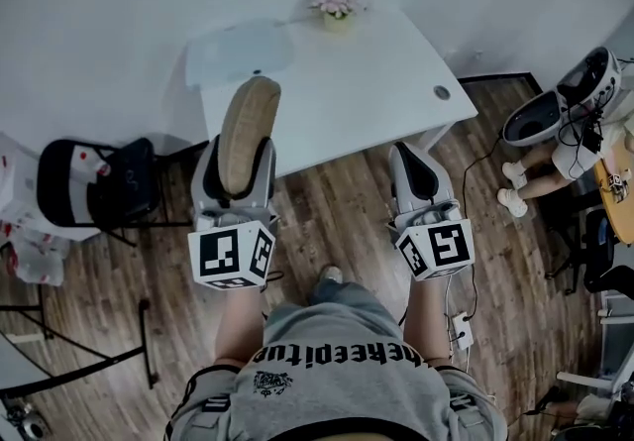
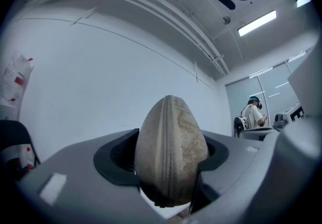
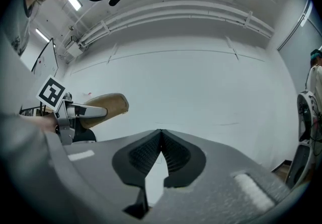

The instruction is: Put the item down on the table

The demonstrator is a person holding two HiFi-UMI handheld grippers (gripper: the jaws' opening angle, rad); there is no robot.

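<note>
1. Far left: a black chair [image 1: 94, 186] is seen on the wood floor [image 1: 327, 221], well apart from the surface.
2. Left gripper [image 1: 238, 150]: it is clamped on a tan zipped case [image 1: 246, 122]. In the left gripper view the case [image 2: 171, 152] is pinched between both jaws, with the zip seam towards the camera and the far end sticking out past the tips.
3. The case is held in the air at the near edge of the white surface [image 1: 376, 102] and is not set down.
4. A small flower pot [image 1: 335, 8] is seen at the surface's far edge.
5. Right gripper [image 1: 416, 157]: the jaws are brought together with nothing held, as confirmed in the right gripper view [image 3: 161, 140].
6. Far right: a person [image 1: 570, 157] is seated beside the surface.
</note>
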